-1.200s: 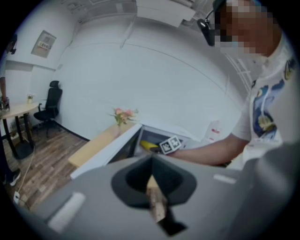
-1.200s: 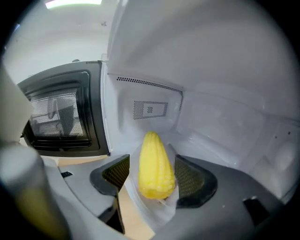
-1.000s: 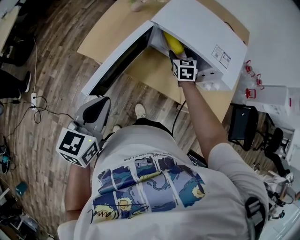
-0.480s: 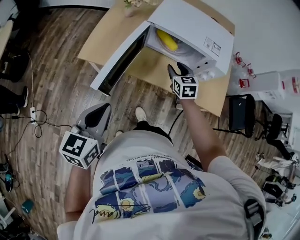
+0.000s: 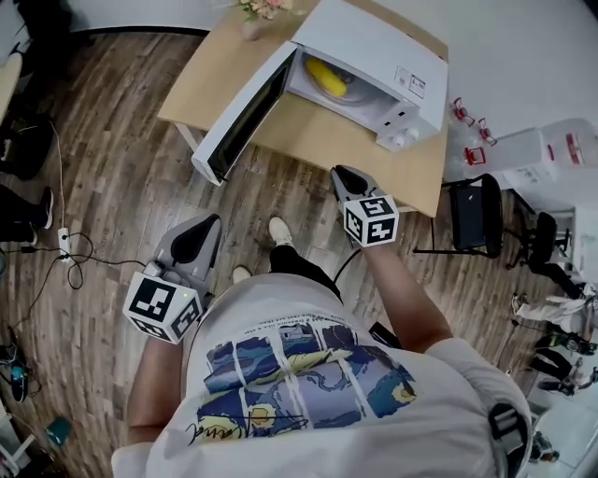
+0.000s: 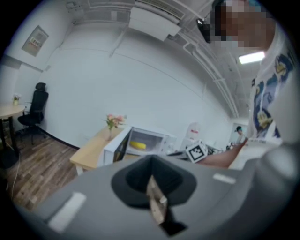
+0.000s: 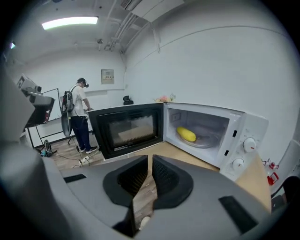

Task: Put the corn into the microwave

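Observation:
The yellow corn point(image 5: 327, 77) lies on the glass plate inside the white microwave point(image 5: 374, 42), whose door point(image 5: 241, 114) hangs wide open. In the right gripper view the corn point(image 7: 186, 134) rests in the lit cavity, well ahead of the jaws. My right gripper point(image 5: 348, 180) hovers over the floor in front of the table, clear of the microwave. Its jaws have just been closing and now stand shut with nothing between them point(image 7: 150, 160). My left gripper point(image 5: 193, 239) is held low at the left, shut and empty point(image 6: 151, 174), pointing toward the microwave point(image 6: 150, 139).
The microwave sits on a wooden table point(image 5: 308, 131) with a flower vase point(image 5: 254, 17) at its far corner. A black chair point(image 5: 472, 217) stands right of the table. Cables point(image 5: 70, 266) trail on the wood floor at left. Another person point(image 7: 79, 115) stands far off.
My right gripper has pulled back out of the microwave toward me and its jaws have closed. The corn stays inside on the plate. The left gripper shifted slightly.

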